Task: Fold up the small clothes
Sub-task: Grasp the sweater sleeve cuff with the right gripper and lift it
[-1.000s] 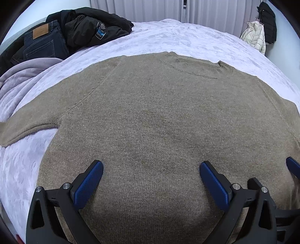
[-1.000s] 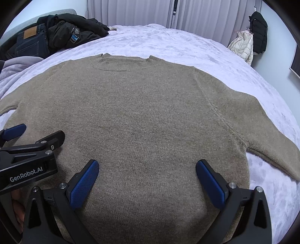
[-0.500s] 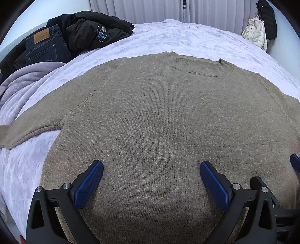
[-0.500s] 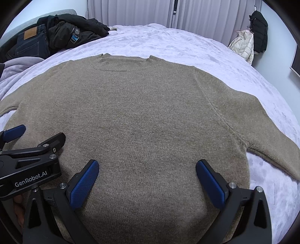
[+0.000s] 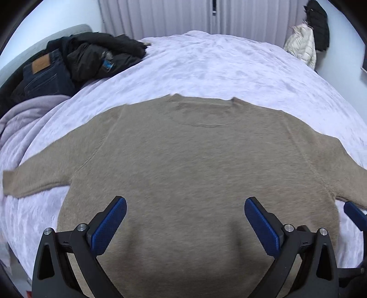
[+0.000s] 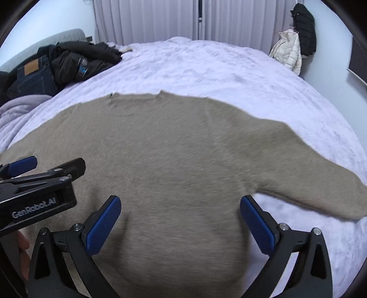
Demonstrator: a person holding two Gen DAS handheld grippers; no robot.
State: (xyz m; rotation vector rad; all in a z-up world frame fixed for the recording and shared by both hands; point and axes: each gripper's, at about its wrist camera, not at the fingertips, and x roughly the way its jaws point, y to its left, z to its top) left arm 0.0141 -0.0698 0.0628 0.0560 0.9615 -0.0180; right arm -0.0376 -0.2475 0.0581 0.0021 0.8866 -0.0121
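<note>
Nearest each camera are its own two black fingers with blue pads. The left gripper (image 5: 185,223) has its fingers spread wide apart with nothing between them, and it hangs over the lower part of the sweater (image 5: 195,165). The right gripper (image 6: 180,221) is spread just as wide and is also empty, over the same hem area but nearer the sweater's right side. In the right wrist view the left gripper shows at the left edge, side on, with white lettering on its body and part of a hand (image 6: 21,245) below it; in the left wrist view one blue pad of the right gripper shows at the right edge.

There is one sweater, tan knit, lying flat on the bed (image 5: 229,68) with its hem toward the cameras and its neckline away from them. Its two sleeves stretch out to either side: the left sleeve (image 5: 34,181) and the right sleeve (image 6: 321,183) both rest on the pale lilac cover. Both views are slightly blurred.

Beyond the sweater the cover is bare up to the far edge. At the far left lies a heap: one lilac blanket (image 5: 25,114), one pair of jeans (image 5: 43,75) with a tan patch, and one black jacket (image 5: 96,55). At the far right two coats hang by the wall, one cream (image 6: 289,52), one black (image 6: 305,29). Pale curtains (image 6: 160,20) close the back.
</note>
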